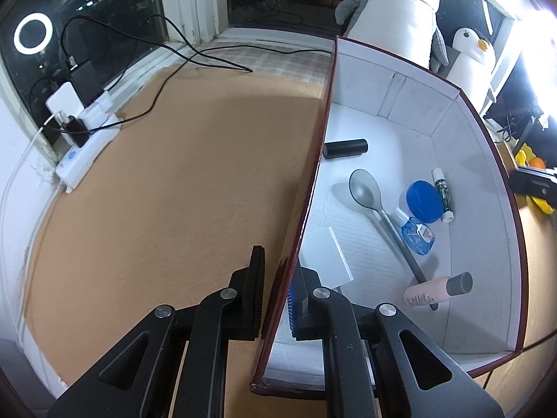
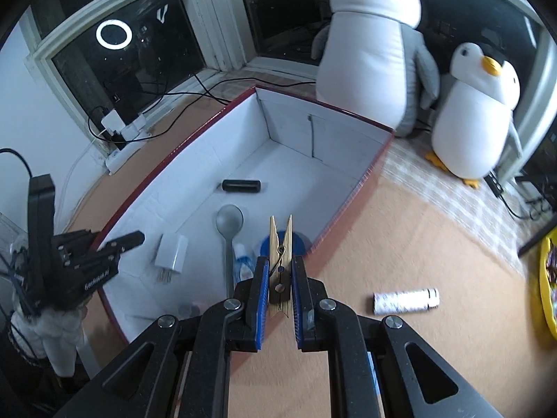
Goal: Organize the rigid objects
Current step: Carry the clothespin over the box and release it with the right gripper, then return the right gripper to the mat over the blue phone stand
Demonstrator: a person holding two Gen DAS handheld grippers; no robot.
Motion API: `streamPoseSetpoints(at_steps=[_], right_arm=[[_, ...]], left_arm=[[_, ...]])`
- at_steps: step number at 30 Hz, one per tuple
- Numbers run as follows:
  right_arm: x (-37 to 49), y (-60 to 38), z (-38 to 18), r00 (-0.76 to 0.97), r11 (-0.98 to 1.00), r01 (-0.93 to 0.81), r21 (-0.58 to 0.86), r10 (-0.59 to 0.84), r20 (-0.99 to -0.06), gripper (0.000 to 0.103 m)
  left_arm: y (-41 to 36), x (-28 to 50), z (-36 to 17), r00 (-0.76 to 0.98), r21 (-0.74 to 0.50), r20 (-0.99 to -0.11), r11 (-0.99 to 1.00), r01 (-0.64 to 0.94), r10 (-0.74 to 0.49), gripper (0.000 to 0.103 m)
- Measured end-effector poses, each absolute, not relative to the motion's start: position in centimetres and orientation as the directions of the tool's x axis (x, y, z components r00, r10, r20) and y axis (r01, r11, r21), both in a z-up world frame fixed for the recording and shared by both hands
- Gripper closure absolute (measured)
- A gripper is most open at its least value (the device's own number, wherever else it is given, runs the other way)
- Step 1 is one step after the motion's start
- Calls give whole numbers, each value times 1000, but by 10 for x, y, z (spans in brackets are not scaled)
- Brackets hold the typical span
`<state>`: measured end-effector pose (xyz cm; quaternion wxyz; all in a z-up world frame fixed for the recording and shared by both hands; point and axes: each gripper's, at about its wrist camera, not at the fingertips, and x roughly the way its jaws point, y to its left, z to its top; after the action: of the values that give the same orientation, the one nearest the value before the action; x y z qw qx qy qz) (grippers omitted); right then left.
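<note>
A big box (image 1: 410, 104) with a dark red outside and a white inside stands on the tan floor. My left gripper (image 1: 278, 271) is shut on its left wall (image 1: 313, 174), one finger on each side. In the box lie a black cylinder (image 1: 344, 148), a grey spoon (image 1: 365, 188), a blue lid (image 1: 424, 202), a lip balm tube (image 1: 442, 195), a small blue bottle (image 1: 417, 235), a white charger (image 1: 327, 257) and a pink bottle (image 1: 435, 291). My right gripper (image 2: 280, 278) is shut on a wooden clothespin (image 2: 280, 244), held over the box's near right rim (image 2: 341, 223).
A white tube (image 2: 405, 300) lies on the floor right of the box. Two plush penguins (image 2: 372, 45) (image 2: 477, 111) stand behind it. A power strip (image 2: 122, 155) with cables sits by the window at the left. A yellow container (image 2: 548, 285) is at the far right.
</note>
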<state>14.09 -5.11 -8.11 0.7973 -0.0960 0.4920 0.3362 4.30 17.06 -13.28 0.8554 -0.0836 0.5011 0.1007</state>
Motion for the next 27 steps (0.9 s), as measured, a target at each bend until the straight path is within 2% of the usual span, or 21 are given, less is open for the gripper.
streamPoseSetpoints(at_steps=[24,26,27], right_arm=[[181,-1,-94,289,750,-634,187,454,-843,91],[184,-3,-93,299,759,-624,185,451,-841,81],[186,-4,-92,304,763,-618,189,454,-838,66]], left_arm=[[172,45,-136,468,-44,-879,964,-264,88,93],[172,46,-136,468,-44,-879,964,-263,88,93],[172,46,-136,468,-44,-879,964,-263,88,93]])
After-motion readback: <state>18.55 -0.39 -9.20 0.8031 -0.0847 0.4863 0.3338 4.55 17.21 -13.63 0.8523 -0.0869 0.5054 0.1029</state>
